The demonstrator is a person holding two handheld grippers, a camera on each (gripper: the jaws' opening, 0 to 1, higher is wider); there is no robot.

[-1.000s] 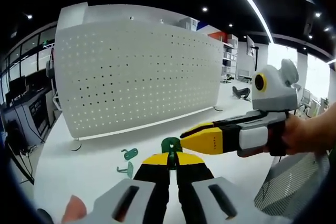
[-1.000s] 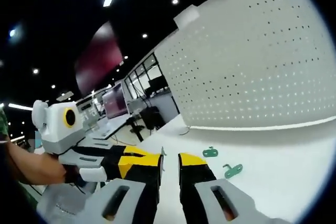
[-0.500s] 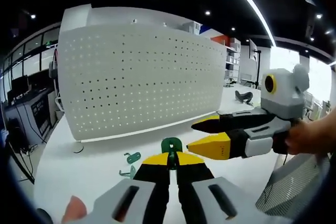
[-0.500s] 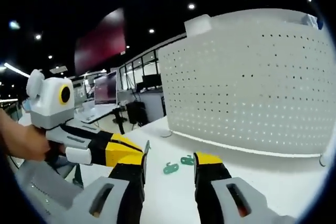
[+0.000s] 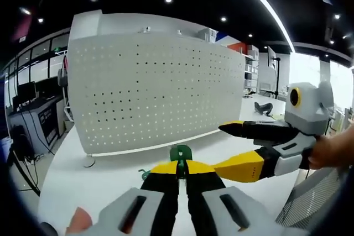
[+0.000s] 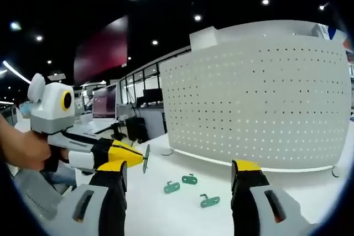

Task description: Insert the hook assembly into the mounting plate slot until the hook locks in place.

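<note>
While my left tool (image 5: pixel 181 165) has its jaws pressed together on a green hook (image 5: pixel 180 153), I see the hook's round top standing just above the yellow tips in the left gripper view. Ahead of it stands the white perforated plate (image 5: pixel 160 89), upright on the white table (image 5: pixel 94 178), with open table between it and the hook. My right tool (image 5: pixel 240 147) reaches in from the right of that view, jaws spread wide, one above the other, near the hook but not touching it.

From the right gripper view, my right tool (image 6: pixel 180 171) shows both jaws far apart with nothing between them. Three spare hooks (image 6: pixel 189 179) lie flat on the table in front of the plate (image 6: pixel 260 109), close to one another. At the left my left tool (image 6: pixel 135 157) points toward the plate, with the held hook (image 6: pixel 146 158) showing edge-on at its tip. A hand (image 6: pixel 22 148) grips the tool's handle there.
</note>
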